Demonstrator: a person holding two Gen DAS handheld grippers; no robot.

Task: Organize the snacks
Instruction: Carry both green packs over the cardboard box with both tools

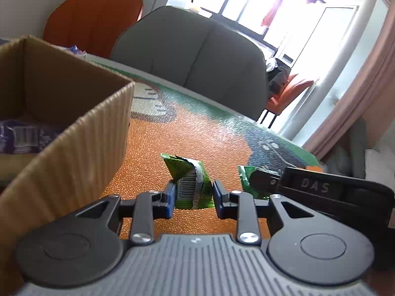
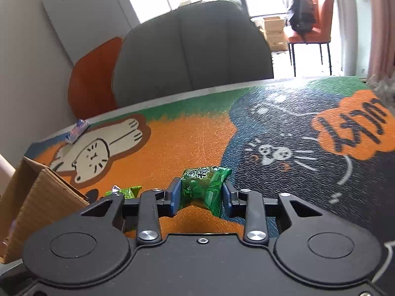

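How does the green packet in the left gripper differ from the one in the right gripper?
The left gripper holds its green packet showing a barcode and a crimped seam; the right gripper holds its green packet showing the printed front. The left packet looks crumpled, the right one puffed. Both are green, each clamped between blue pads above the mat.
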